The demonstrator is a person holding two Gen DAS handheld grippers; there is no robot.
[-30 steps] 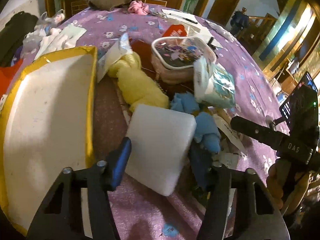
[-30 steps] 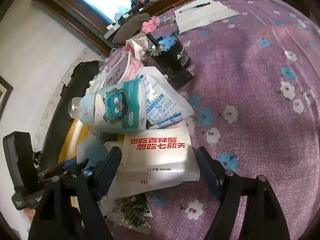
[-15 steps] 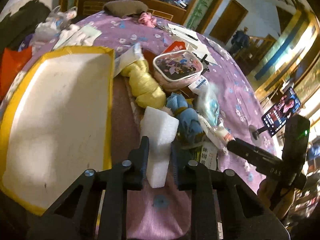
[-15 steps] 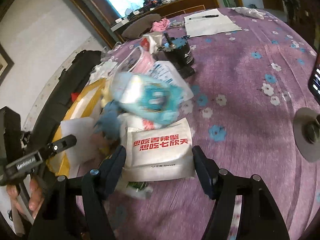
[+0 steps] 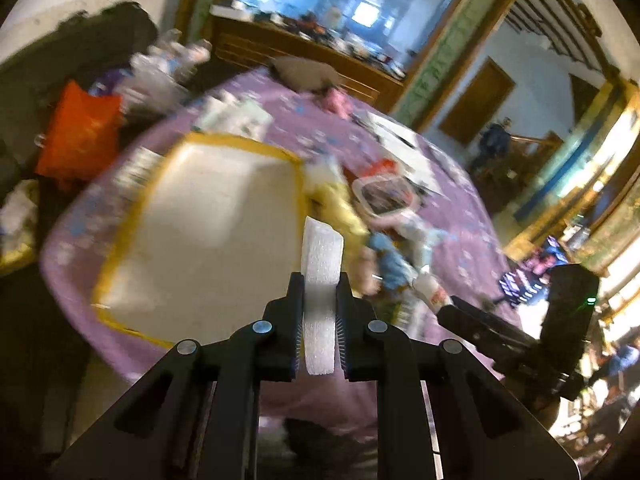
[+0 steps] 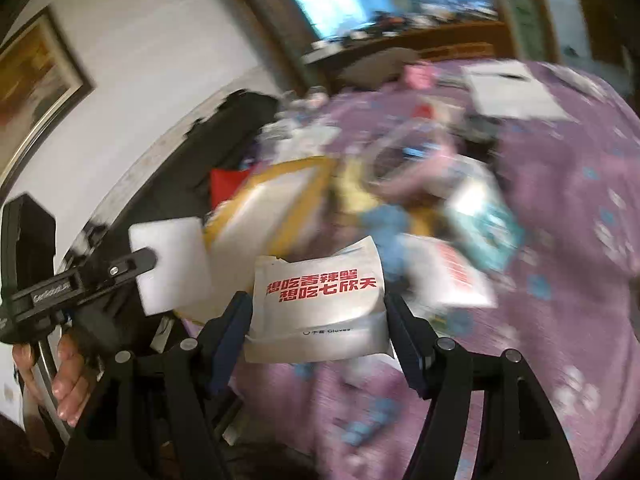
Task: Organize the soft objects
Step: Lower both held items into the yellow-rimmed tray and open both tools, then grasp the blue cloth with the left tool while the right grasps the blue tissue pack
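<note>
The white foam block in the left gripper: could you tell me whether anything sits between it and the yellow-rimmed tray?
Nothing visible does. The foam block is clamped in the left gripper, lifted, and the yellow-rimmed tray beside it shows a bare white floor.

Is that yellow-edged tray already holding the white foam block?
No, the white foam block is clamped in the left hand-held gripper, above the bare yellow-edged tray.
</note>
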